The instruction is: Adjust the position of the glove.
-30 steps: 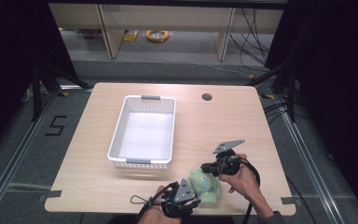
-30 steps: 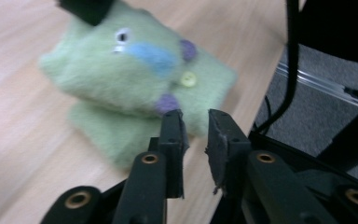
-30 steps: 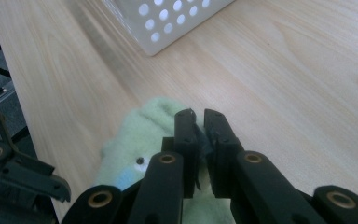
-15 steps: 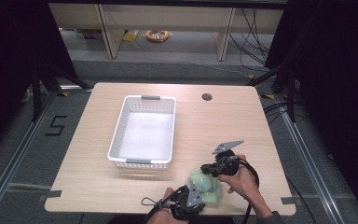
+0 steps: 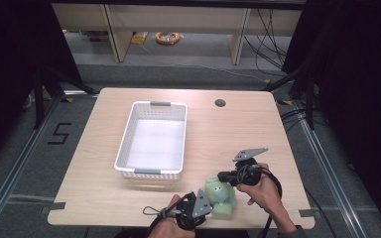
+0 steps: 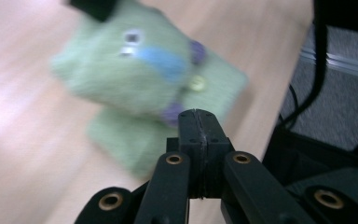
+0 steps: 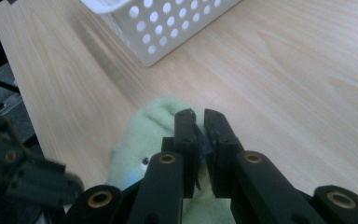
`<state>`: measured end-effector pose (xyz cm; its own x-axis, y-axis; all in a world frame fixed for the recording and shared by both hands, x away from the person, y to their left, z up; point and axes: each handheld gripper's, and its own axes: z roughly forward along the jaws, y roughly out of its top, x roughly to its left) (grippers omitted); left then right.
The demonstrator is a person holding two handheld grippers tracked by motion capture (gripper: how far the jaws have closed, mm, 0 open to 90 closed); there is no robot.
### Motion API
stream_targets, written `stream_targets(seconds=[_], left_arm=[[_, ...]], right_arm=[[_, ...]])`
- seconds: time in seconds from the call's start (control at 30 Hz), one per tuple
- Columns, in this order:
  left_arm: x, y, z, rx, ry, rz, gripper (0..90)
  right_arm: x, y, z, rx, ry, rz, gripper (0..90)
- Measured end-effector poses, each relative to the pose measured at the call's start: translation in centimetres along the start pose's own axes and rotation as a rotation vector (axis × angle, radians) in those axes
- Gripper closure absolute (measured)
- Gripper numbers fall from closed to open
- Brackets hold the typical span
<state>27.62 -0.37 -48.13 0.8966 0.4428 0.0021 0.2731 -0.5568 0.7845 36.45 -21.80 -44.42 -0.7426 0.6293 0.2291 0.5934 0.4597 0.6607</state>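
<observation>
A light green plush toy (image 5: 222, 197) with a blue patch and purple bits lies near the table's front edge (image 6: 135, 70) (image 7: 142, 135). My right gripper (image 5: 222, 176) reaches in from the right and is shut on the top of the toy's head; a dark scrap of it sits pinched between the jaws (image 7: 198, 117). My left gripper (image 5: 207, 198) is just left of the toy. Its jaws have just been closing and now meet flat with nothing between them (image 6: 197, 114); the toy lies a little beyond their tips.
A white perforated basket (image 5: 124, 144) stands in the middle left of the table, its corner also in the right gripper view (image 7: 168, 32). A round cable hole (image 5: 220, 103) marks the far side. The table's front edge runs close under both hands.
The left gripper has shifted slightly beside the toy, first toward it and then back. The right hand and the toy have stayed where they were.
</observation>
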Motion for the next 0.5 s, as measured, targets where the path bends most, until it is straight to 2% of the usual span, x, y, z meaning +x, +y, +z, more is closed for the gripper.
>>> stream_targets(seconds=[0.03,0.07,0.1,0.13,0.17,0.3,0.33,0.37,0.4,0.43,0.5], left_arm=[[0.4,0.0,-0.6,0.026,0.067,-0.003,89.8],[0.9,0.0,-0.8,0.016,0.079,0.002,89.8],[1.0,-0.2,-0.9,0.016,0.071,-0.035,89.8],[1.0,-0.3,-0.9,0.008,0.074,-0.043,89.7],[1.1,-0.3,-0.8,0.011,0.066,-0.029,89.5],[0.4,-0.4,-0.3,0.031,0.042,-0.027,82.7],[0.3,-0.5,0.0,0.033,0.035,-0.026,79.7],[0.2,-0.5,0.1,0.047,0.033,-0.006,77.9],[0.0,-0.5,0.4,0.046,0.027,-0.026,75.5],[-0.1,-0.6,0.6,0.057,0.03,-0.02,71.0],[-0.2,-0.6,1.1,0.059,0.019,-0.018,66.2]], right_arm=[[0.0,-0.1,-0.1,-0.015,0.007,0.007,84.9],[0.0,-0.1,-0.5,-0.017,0.0,0.016,84.9],[-0.1,-0.2,-0.7,-0.025,0.005,0.028,84.9],[-0.1,-0.3,-0.9,-0.028,0.006,0.049,84.9],[-0.3,-0.4,-0.9,-0.032,-0.01,0.032,84.9],[-0.6,-0.8,-0.5,-0.022,-0.011,0.044,84.9],[-0.5,-0.9,-0.4,-0.021,-0.01,0.06,84.9],[-0.6,-1.0,-0.5,-0.02,-0.014,0.062,84.9],[-0.7,-1.1,-0.4,-0.023,-0.003,0.07,84.9],[-0.7,-1.4,-0.5,-0.016,-0.01,0.097,84.9],[-0.9,-1.9,-0.7,-0.017,-0.036,0.121,84.9]])
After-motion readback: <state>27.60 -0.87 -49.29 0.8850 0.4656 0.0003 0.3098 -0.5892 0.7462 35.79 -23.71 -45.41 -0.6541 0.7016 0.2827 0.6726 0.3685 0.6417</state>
